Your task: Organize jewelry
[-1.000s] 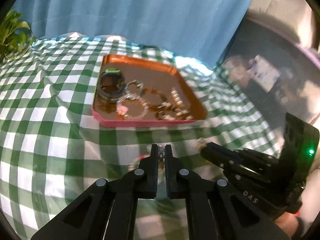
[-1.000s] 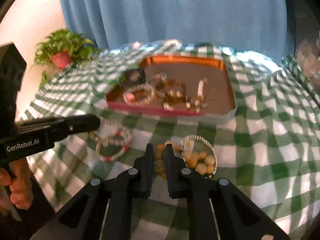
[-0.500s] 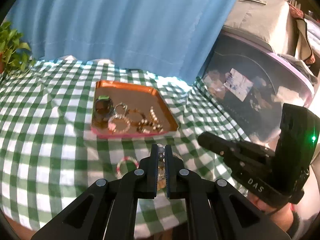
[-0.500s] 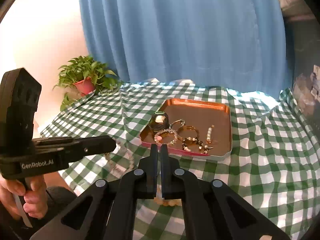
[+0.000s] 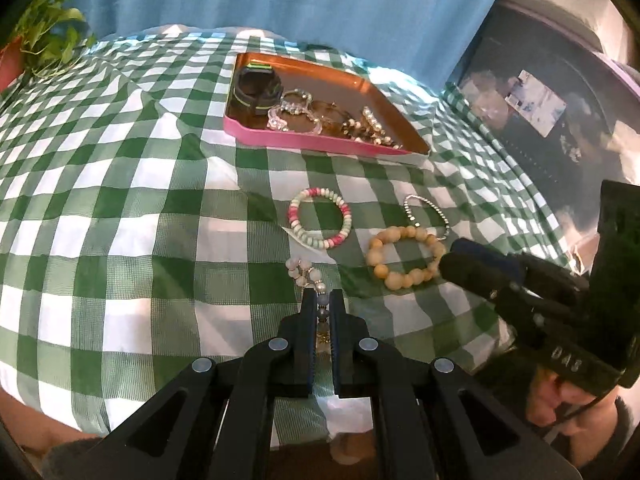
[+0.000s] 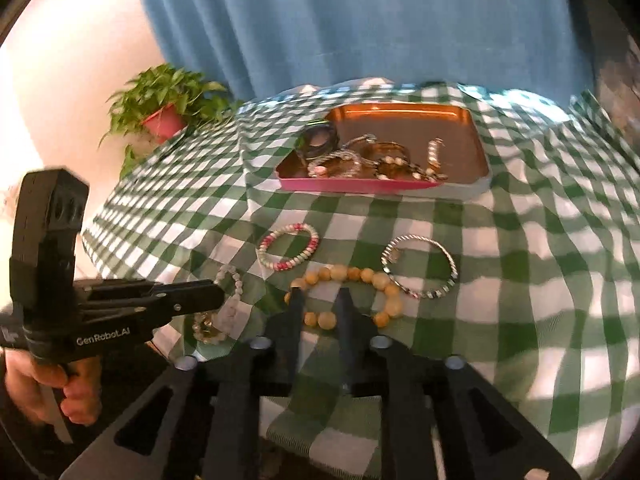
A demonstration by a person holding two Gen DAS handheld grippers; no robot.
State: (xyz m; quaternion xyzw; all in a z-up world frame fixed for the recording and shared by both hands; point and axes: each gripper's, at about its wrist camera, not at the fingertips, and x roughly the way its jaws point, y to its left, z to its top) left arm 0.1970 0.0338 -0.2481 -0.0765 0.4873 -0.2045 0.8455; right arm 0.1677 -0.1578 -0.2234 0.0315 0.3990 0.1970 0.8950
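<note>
My left tongs (image 5: 323,300) are closed on the pale bracelet (image 5: 303,270), pinching its near end while the far beads lie on the cloth (image 5: 120,200) just ahead of the tips. From the right wrist I see the same bracelet (image 6: 228,304) trailing off the near edge of the bench, beside the left tongs (image 6: 200,296), with a brownish bunch of beads hanging lowest; the left wrist hides that part behind its own fingers.

My right tongs (image 6: 320,298) stand open, jaws apart, just short of the wooden bracelet (image 6: 352,292), whose near beads sit between the fingertips in that view. In the left view the wooden bracelet (image 5: 404,256) lies flat, and the right tongs (image 5: 460,256) reach it from the right side; there I cannot judge their gap.

Farther out lie the pink bracelet (image 5: 320,218) and the silver bangle (image 5: 426,210), near one another but apart. The right wrist shows the bangle (image 6: 418,266) as a full twisted ring touching the wooden beads; the left shows only an arc of it.

Beyond them sits the tray (image 5: 320,142), pink-walled, holding a dark watch (image 5: 256,88) and several more bracelets. Only the right view shows the potted plant (image 6: 164,108) whole and my left hand (image 6: 48,384) on the grip.
</note>
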